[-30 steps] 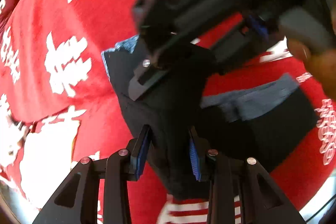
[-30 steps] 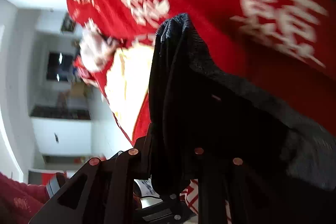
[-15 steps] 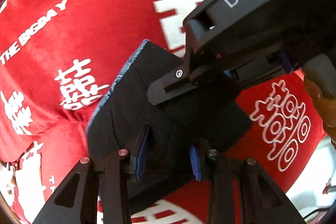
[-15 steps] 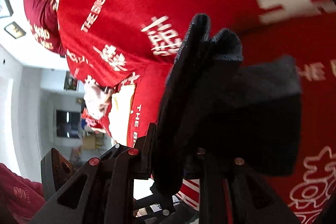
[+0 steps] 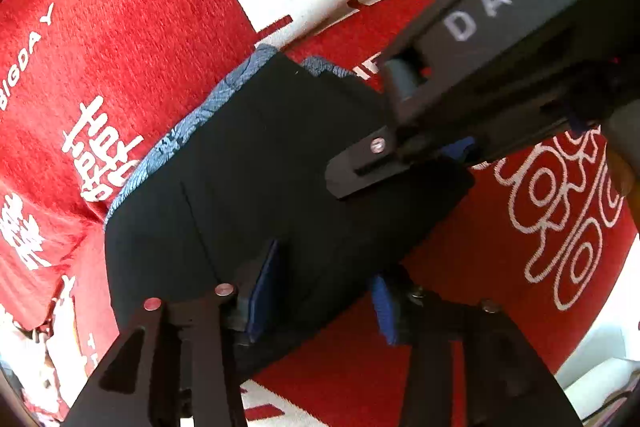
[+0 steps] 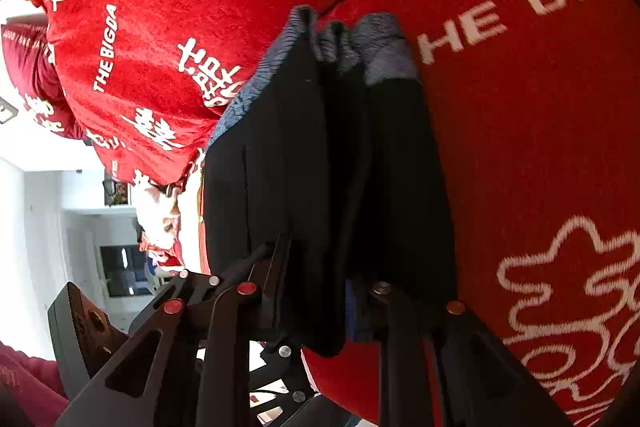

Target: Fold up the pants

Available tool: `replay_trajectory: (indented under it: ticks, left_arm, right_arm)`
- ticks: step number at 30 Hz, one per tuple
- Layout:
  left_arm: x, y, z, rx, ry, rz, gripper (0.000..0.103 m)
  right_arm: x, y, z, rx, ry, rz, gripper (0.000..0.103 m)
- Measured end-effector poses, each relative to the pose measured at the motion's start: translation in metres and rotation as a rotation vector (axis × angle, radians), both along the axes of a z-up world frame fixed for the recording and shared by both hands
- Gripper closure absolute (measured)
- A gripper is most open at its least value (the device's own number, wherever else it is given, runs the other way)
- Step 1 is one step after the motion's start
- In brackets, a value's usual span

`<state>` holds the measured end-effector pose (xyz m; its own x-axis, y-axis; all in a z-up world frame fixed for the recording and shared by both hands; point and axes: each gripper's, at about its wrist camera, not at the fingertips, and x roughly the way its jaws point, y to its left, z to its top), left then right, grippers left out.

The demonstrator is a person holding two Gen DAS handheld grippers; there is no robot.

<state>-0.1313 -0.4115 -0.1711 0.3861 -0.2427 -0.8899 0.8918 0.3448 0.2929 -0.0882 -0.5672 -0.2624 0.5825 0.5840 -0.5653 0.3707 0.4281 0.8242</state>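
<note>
The black pants [image 5: 256, 187] with a blue-grey patterned waistband [image 5: 188, 131] lie folded into a compact stack on the red cloth. My left gripper [image 5: 324, 291] has its blue pads spread, with the stack's near edge between them. My right gripper [image 5: 400, 163] comes in from the upper right and pinches the stack's right edge. In the right wrist view the folded pants [image 6: 332, 163] stand between the fingers of the right gripper [image 6: 320, 299], which is shut on several layers.
A red cloth [image 5: 140, 19] with white lettering and Chinese characters covers the surface, also seen in the right wrist view [image 6: 520, 131]. A white room with furniture shows at the left of the right wrist view [image 6: 48, 219]. A hand [image 5: 624, 171] holds the right gripper.
The pants went from hanging bunched in both grippers to a compact folded stack lying on the cloth. My left pads have spread wider. Both grippers came lower.
</note>
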Motion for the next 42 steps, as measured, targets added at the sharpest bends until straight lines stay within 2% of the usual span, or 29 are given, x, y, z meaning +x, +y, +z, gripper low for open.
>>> replay_trajectory:
  ticks: [1, 3, 5, 17, 19, 21, 27, 32, 36, 42]
  left_arm:
    - [0.003, 0.002, 0.002, 0.004, 0.019, 0.004, 0.042]
    - [0.011, 0.010, 0.010, 0.000, 0.054, 0.043, 0.028]
    - [0.020, 0.020, 0.016, -0.008, 0.104, 0.080, 0.028]
    - [0.080, 0.073, 0.033, -0.034, 0.218, 0.316, 0.028]
    - [0.090, 0.080, 0.034, -0.035, 0.244, 0.347, 0.028]
    - [0.098, 0.086, 0.035, -0.033, 0.267, 0.368, 0.028]
    - [0.117, 0.101, 0.034, 0.001, 0.298, 0.392, 0.028]
    - [0.130, 0.112, 0.036, 0.004, 0.320, 0.375, 0.028]
    - [0.143, 0.123, 0.036, 0.007, 0.336, 0.365, 0.028]
    - [0.162, 0.138, 0.032, 0.032, 0.344, 0.360, 0.028]
  right_arm:
    - [-0.003, -0.001, 0.001, -0.002, 0.002, -0.002, 0.080]
    - [-0.001, 0.005, 0.005, -0.036, 0.017, 0.006, 0.079]
    - [0.001, 0.007, 0.006, -0.069, 0.033, 0.013, 0.078]
    - [-0.006, 0.030, 0.035, -0.360, 0.167, -0.028, 0.066]
    - [-0.006, 0.039, 0.044, -0.473, 0.226, -0.019, 0.054]
    - [-0.008, 0.045, 0.049, -0.527, 0.257, -0.019, 0.054]
    - [-0.011, 0.057, 0.067, -0.549, 0.292, -0.058, 0.052]
    - [-0.011, 0.070, 0.074, -0.571, 0.319, -0.103, 0.051]
    - [-0.005, 0.088, 0.087, -0.606, 0.307, -0.140, 0.051]
    - [0.020, 0.111, 0.075, -0.590, 0.339, -0.105, 0.051]
